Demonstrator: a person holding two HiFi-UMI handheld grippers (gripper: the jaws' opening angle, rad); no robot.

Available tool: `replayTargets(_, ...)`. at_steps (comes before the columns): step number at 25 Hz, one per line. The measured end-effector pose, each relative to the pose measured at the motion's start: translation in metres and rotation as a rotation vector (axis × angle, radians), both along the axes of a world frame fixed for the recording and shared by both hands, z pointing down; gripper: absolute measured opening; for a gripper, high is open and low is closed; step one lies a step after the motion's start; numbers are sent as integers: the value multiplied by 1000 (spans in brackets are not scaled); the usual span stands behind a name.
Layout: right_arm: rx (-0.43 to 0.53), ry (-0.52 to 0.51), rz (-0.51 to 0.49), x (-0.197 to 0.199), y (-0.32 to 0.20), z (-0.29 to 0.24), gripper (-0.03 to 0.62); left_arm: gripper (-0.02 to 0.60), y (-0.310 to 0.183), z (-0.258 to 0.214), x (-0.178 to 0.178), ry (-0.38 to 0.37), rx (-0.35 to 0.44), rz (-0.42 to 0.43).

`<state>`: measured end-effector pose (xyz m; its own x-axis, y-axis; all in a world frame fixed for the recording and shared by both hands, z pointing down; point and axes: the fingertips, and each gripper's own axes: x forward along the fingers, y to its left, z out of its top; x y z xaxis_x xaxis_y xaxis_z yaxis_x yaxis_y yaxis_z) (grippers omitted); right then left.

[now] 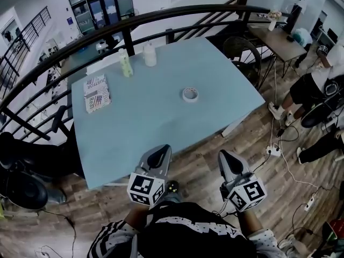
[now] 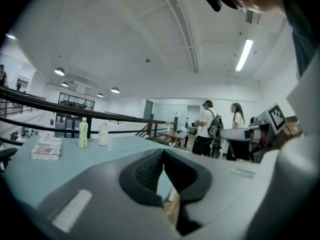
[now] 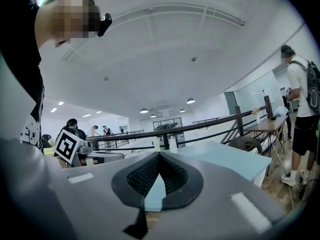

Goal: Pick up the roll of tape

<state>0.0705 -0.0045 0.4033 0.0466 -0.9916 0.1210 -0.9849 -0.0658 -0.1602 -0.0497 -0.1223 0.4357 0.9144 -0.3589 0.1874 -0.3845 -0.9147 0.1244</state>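
- Grippers are both hanging at the bottom centre of the head view, over the wooden floor [image 1: 204, 144] just short of the table's near edge.
- The left gripper [image 1: 161, 150] is sitting left of its twin. In the left gripper view its jaws [image 2: 163, 152] are pressing together at the tips, with nothing between them.
- The right gripper [image 1: 223, 156] is pointing toward the table too. In the right gripper view its jaws [image 3: 159, 155] are also meeting at the tips and gripping nothing.
- The roll of tape [image 1: 190, 94] is lying flat on the light blue table [image 1: 156, 128], right of the table's middle and above the centre of the head view, well apart from both grippers.
- A green bottle [image 1: 125, 63] and a white bottle [image 1: 150, 54] are standing upright near the table's far edge, up and left of the tape.
- A printed box [image 1: 97, 93] is lying flat near the table's left edge.
- A black railing [image 1: 161, 16] is curving behind the table across the top of the head view.
- A person with a backpack [image 2: 207, 129] is standing right of centre in the left gripper view.
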Motion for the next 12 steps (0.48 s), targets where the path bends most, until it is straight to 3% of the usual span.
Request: replayTargets(12,-17,-7,73,30,-10,-6,5,0,-17,-5,45,0,36,95)
